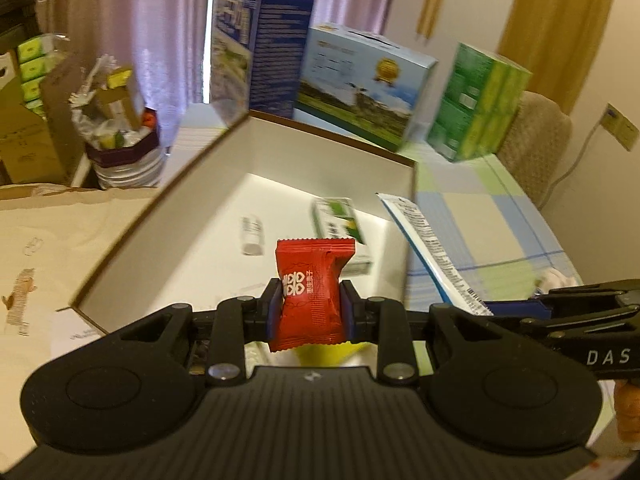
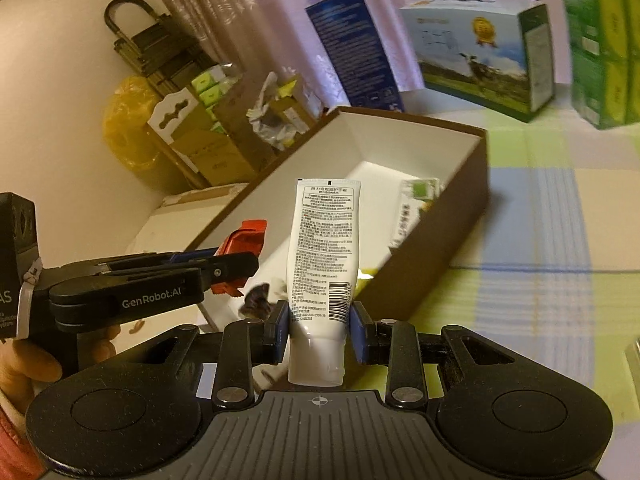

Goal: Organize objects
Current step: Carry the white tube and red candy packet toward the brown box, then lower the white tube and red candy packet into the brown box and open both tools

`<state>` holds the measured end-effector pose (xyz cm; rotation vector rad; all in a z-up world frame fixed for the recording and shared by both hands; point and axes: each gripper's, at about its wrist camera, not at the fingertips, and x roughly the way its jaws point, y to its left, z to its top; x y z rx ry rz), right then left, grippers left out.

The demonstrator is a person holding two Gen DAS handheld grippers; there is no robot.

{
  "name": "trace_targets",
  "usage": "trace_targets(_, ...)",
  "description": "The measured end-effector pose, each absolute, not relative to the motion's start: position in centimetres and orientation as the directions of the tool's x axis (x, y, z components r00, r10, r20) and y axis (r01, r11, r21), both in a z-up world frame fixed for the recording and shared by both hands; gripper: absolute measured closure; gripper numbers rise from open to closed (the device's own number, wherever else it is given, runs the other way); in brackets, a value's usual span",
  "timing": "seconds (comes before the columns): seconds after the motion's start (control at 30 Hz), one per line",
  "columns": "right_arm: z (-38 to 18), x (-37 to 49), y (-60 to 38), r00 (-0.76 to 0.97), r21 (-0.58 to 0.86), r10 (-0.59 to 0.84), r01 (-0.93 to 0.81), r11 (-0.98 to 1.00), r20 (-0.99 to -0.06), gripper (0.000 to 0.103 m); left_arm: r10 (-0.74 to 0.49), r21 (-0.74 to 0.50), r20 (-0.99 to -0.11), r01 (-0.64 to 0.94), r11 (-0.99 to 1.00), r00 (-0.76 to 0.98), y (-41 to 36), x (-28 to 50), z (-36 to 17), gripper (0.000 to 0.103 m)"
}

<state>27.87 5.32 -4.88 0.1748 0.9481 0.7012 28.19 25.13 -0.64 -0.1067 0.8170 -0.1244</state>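
My left gripper is shut on a red candy packet, held over the near part of an open brown box with a white inside. That packet and the left gripper show from the side in the right wrist view. My right gripper is shut on a white tube, upright above the box's near right corner; the tube also appears at the right in the left wrist view. A green-and-white carton and a small white bottle lie inside the box.
A tall blue box, a light blue cow-print box and a green pack stand behind the brown box on a checked tablecloth. Cardboard boxes and a full bin crowd the floor at left. A hand holds the left gripper.
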Motion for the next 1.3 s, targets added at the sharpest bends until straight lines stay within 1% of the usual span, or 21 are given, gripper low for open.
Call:
trace_targets(0.2,-5.5,30.4,8.4,0.387,0.408,0.608,-0.485,0.774,-0.693,0.074,-0.104,-0.106,-0.736,0.038,0.994,0.669,27.0,31.1,-1.5,0.078)
trace_targets(0.5,-7.7,34.6,11.3,0.395,0.356,0.55,-0.465,0.81,-0.736,0.074,-0.048,-0.054,-0.781,0.01,0.999,0.622,28.6,36.7,-4.0,0.078)
trace_targets(0.93,-10.6,39.7,14.0,0.372,0.317,0.489,-0.436,0.842,-0.789,0.074,-0.042,-0.04,-0.822,0.016,0.999,0.568,29.4,41.8,-6.9,0.078)
trace_targets(1.3,-11.8,41.7,14.7,0.361,0.308,0.465,-0.415,0.856,-0.808,0.075,-0.035,-0.032,-0.846,0.016,0.999,0.531,29.5,43.8,-8.5,0.077)
